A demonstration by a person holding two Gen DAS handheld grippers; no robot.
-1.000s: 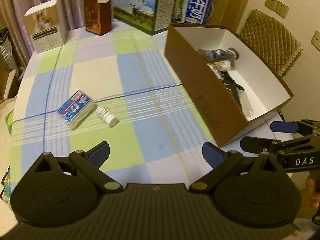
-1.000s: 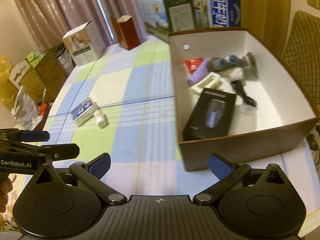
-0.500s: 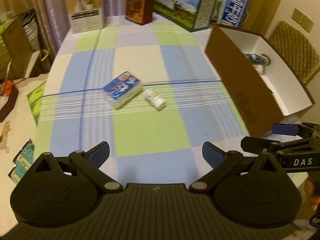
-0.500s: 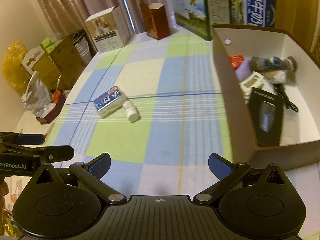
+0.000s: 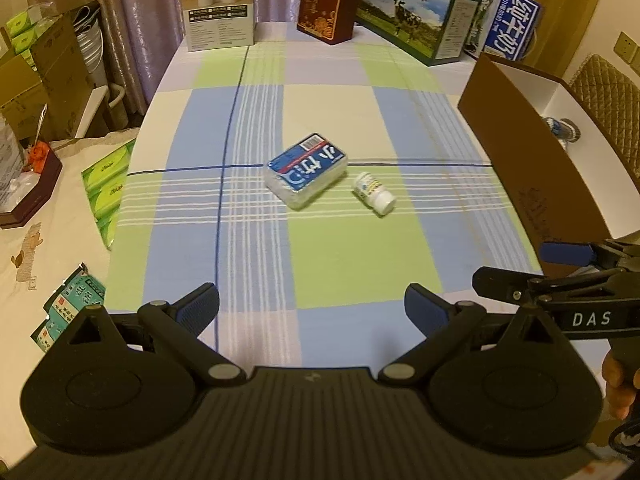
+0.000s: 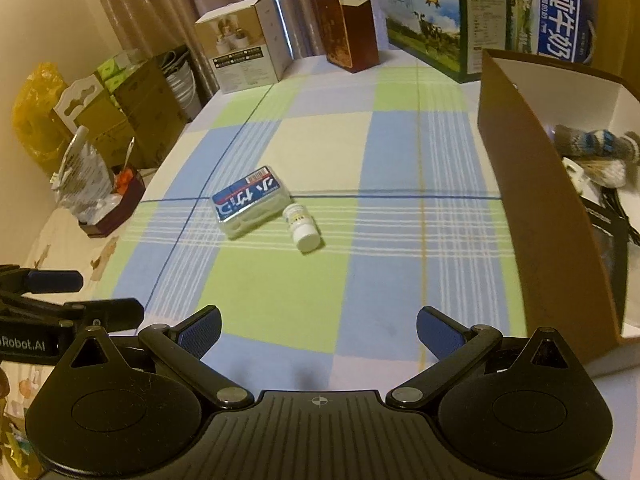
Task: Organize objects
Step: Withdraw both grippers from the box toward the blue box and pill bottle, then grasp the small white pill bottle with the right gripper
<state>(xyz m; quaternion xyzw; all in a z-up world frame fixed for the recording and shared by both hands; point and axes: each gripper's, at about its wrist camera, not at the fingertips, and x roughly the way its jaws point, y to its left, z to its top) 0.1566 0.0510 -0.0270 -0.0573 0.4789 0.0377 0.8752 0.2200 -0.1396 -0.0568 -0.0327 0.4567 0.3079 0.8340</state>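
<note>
A blue and white tissue pack (image 5: 306, 170) (image 6: 250, 201) lies flat in the middle of the checked tablecloth. Just right of it a small white pill bottle (image 5: 374, 193) (image 6: 302, 227) lies on its side. At the right stands a brown cardboard box (image 5: 532, 184) (image 6: 548, 216), white inside, holding a knitted item (image 6: 596, 146) and dark things. My left gripper (image 5: 312, 312) hovers open and empty over the near table edge. My right gripper (image 6: 318, 330) is open and empty too, nearer the box. Each gripper shows at the edge of the other's view.
Along the far table edge stand a white carton (image 5: 218, 4), a dark red box (image 5: 326, 4) and two milk cartons (image 5: 416, 12) (image 5: 510, 28). Left of the table are stacked cardboard boxes (image 6: 132, 116), green tissue packs (image 5: 106, 188) and a tray with clutter (image 6: 112, 204). A quilted chair (image 5: 608, 100) is behind the box.
Both wrist views have swung left, away from the brown box, so the tissue pack and pill bottle now sit near the centre. Both grippers stayed open and empty.
</note>
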